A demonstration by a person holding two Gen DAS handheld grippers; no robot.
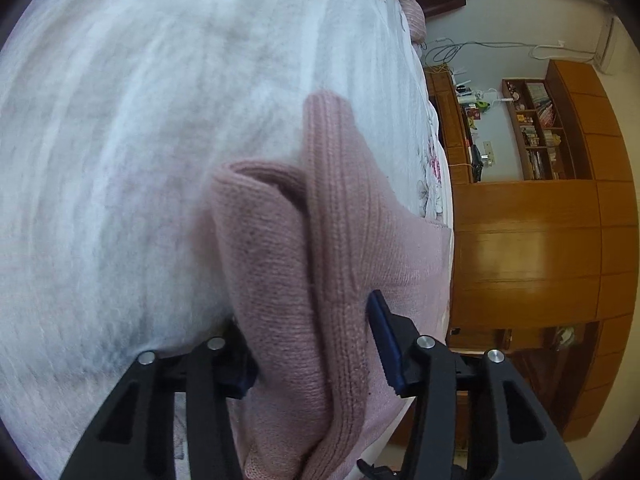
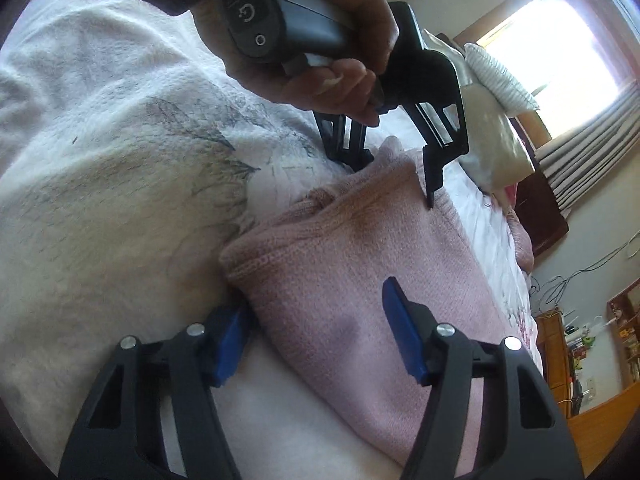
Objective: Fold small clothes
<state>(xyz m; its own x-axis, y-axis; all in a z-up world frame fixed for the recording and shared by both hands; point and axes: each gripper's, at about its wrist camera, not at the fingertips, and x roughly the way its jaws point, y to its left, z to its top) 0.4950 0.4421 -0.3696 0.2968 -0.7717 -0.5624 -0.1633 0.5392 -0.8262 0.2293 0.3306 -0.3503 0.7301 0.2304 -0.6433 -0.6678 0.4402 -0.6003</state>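
No readable brand or writing; the handle of the left tool carried only a circular arrow icon and a small ring button.

Count: one pink knit garment (image 1: 332, 248), two claws, one hand (image 2: 320, 60) visible, one bed.

The garment lay partly folded on the white fleecy bed cover (image 1: 120, 140), which bore a faint grey leaf print. A wooden wardrobe (image 1: 528, 248) and a shelf of books (image 1: 540, 132) stood at 3 o'clock in the left wrist view.

Left claw (image 1: 316, 356): fingers spread, blue pads visible at 7 and 5 o'clock of the frame. A thick fold of the garment ran up between them toward 12 o'clock; the pads did not press it. In the right wrist view the same claw (image 2: 396, 176) stood at 12 o'clock, gripped by the hand, its tips down at the far edge of the garment.

Right claw (image 2: 316, 328): fingers spread. The near corner of the garment sat between the pads, extending toward 1 o'clock; the left pad lay just beside the knit edge, the right pad over the cloth. Contact: cannot tell.
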